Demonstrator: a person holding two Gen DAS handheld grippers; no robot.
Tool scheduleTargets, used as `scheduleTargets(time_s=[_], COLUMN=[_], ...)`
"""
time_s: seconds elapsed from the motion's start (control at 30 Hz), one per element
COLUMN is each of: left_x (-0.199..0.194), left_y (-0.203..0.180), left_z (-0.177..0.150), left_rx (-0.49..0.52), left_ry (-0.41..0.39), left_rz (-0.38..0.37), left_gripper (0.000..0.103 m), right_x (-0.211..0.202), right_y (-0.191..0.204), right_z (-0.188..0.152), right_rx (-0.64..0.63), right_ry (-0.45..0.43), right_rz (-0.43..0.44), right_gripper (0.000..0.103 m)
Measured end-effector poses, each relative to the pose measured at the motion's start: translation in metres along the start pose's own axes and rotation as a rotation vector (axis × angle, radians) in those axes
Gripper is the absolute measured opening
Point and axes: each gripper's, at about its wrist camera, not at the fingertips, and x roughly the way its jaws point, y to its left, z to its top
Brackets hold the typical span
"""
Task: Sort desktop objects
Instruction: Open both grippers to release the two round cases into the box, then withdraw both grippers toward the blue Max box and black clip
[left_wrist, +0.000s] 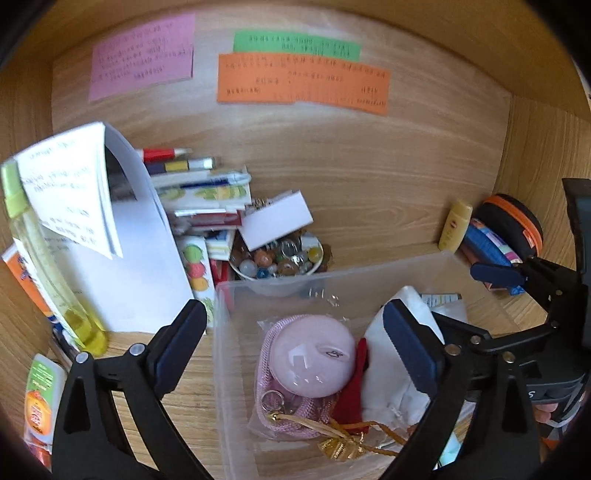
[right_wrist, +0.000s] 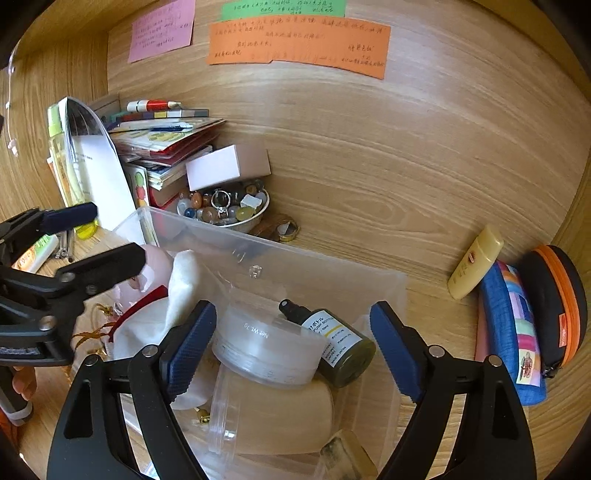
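My left gripper (left_wrist: 295, 339) and right gripper (right_wrist: 291, 347) gape wide, empty, over the clear bin (left_wrist: 221, 332)
Bare wood lies beyond its far rim; the bin's near edge is cut off

Setting: a home desk or study nook with wood-grain surfaces. Evidence: handwritten paper notes (left_wrist: 302, 82) fixed to the back panel at the top of the frame; a stack of booklets and pens (right_wrist: 162, 136) at left; a bowl of glass beads (right_wrist: 225, 212) at centre; a clear plastic bin (right_wrist: 332, 280) of toiletries below.
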Motion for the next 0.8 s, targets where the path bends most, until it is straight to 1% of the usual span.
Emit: scheduleTargets(time_s=[0.07,0.13,0.23,0.3,0.4,0.47,0.6,0.8], left_x=[0.000,0.003,-0.001,-0.008,-0.024,-0.036,-0.055,-0.077], left_y=[0.000,0.000,0.002,0.002,-0.001,-0.004,-0.012,-0.028], left_z=[0.000,-0.001,-0.001,-0.001,-0.001,-0.003,-0.011,-0.028], left_rx=[-0.009,-0.021,-0.036,-0.041,-0.024,-0.006,0.020,0.056], left_ry=[0.006,0.050,0.068,0.064,0.044,0.026,0.008,0.000], left_rz=[0.011,0.017,-0.012,-0.019,-0.020,-0.016,-0.030,-0.064], left_gripper=[0.099,0.099,0.099,0.099,0.099,0.099,0.100,0.101], right_x=[-0.002,-0.008,-0.024,-0.037,-0.054,-0.063,-0.079,-0.095], right_y=[-0.001,-0.005,-0.011,-0.016,-0.020,-0.020,-0.019,-0.021], right_z=[0.000,0.000,-0.002,-0.004,-0.011,-0.017,-0.032,-0.063], right_rx=[0.008,0.026,0.056,0.074,0.082,0.073,0.047,0.045], right_ry=[0.011,0.020,0.009,-0.004,-0.023,-0.032,-0.041,-0.029], right_rz=[0.002,0.035,0.064,0.086,0.093,0.080,0.049,0.045], right_gripper=[0.084,0.084,0.085,0.085,0.092,0.097,0.097,0.097])
